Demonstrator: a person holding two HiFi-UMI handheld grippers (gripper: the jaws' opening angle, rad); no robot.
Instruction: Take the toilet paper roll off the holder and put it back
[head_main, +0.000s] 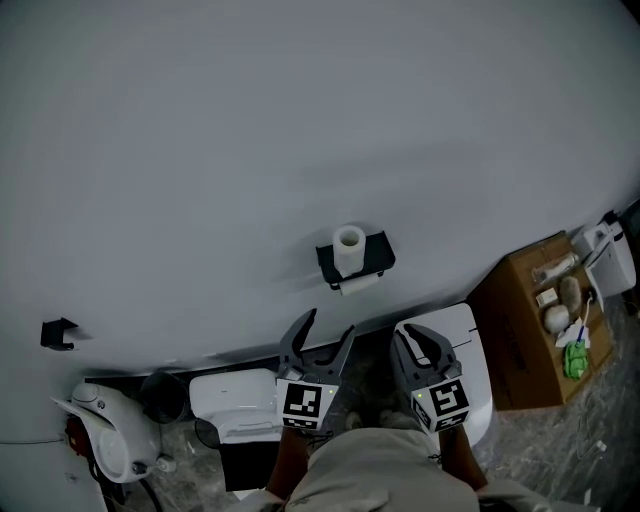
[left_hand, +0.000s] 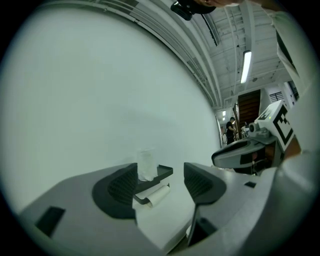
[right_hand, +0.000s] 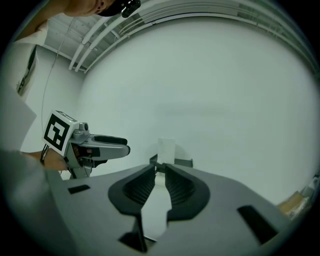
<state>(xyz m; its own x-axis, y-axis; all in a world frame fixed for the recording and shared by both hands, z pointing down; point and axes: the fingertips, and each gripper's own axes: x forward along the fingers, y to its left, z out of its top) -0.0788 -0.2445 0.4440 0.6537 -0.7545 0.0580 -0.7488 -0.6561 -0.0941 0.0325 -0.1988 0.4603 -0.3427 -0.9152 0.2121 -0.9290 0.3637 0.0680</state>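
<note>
The white wall fills most of the head view and carries the fittings, which is why both tongs point up at it rather than down at any bench; there is one such wall, with one small black bracket far off to the left. One cardboard box stands on the floor to the right with small odds and ends on top, well apart from the work.

There are two tongs. The left tongs are spread wide with nothing between them, and in the left gripper view they frame the holder, probably lined up for a reach. The right tongs are pressed almost together on nothing, held just beside the left pair, seemingly idle.

One black holder is fixed to the wall above the tongs. I count two rolls on it; the upright roll stands on its top shelf, seemingly a spare, and the hung roll sits beneath it with a sheet end trailing. Both rolls are in place and untouched, so I judge the removal not yet begun.
</note>
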